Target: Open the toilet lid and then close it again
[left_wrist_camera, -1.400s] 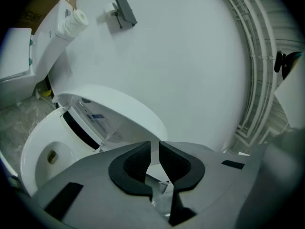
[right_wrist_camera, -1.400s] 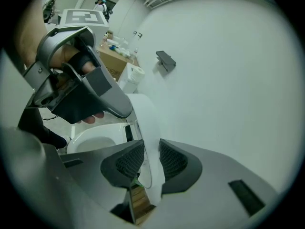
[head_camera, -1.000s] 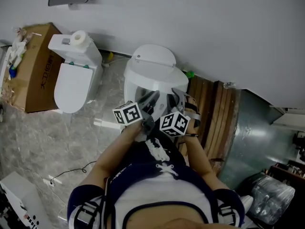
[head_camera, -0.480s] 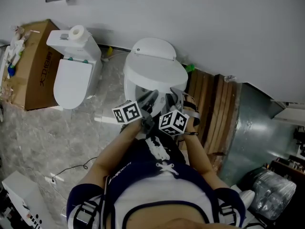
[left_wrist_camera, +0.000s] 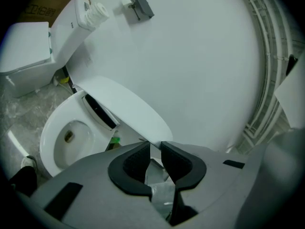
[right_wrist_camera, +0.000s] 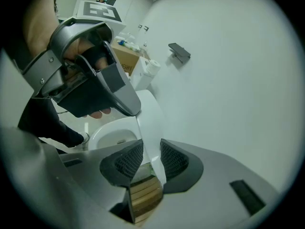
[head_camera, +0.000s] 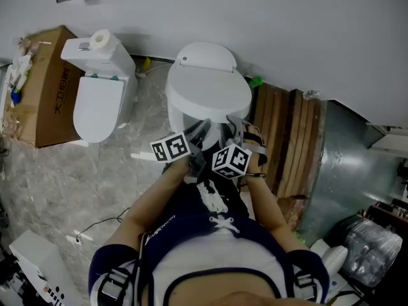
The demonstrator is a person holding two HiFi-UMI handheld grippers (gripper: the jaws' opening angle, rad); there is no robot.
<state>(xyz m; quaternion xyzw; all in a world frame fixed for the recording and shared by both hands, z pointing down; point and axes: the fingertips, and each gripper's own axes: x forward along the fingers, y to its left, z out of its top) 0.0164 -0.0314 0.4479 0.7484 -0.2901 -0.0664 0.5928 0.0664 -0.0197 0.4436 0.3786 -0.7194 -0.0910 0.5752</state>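
A white toilet stands against the wall, and its lid (head_camera: 208,92) hangs half lowered over the open bowl (left_wrist_camera: 57,138). Both grippers hold the lid's front rim side by side. My left gripper (head_camera: 199,131) has the rim's edge between its pad tips (left_wrist_camera: 155,148), and its jaws are opening. My right gripper (head_camera: 234,127) is shut on the lid (right_wrist_camera: 150,124), which fills the gap between its ribbed pads (right_wrist_camera: 128,160). The right gripper view also shows the left gripper's grey body (right_wrist_camera: 102,87) above the rim.
A second white toilet (head_camera: 95,101) with a paper roll (head_camera: 99,40) on its tank stands to the left, beside a cardboard box (head_camera: 44,88). Wooden slats (head_camera: 287,145) and a metal sheet (head_camera: 338,171) lie to the right. A cable (head_camera: 95,231) runs across the stone floor.
The lid has tipped down toward the bowl and covers more of it. Both grippers have come down and forward with its rim.
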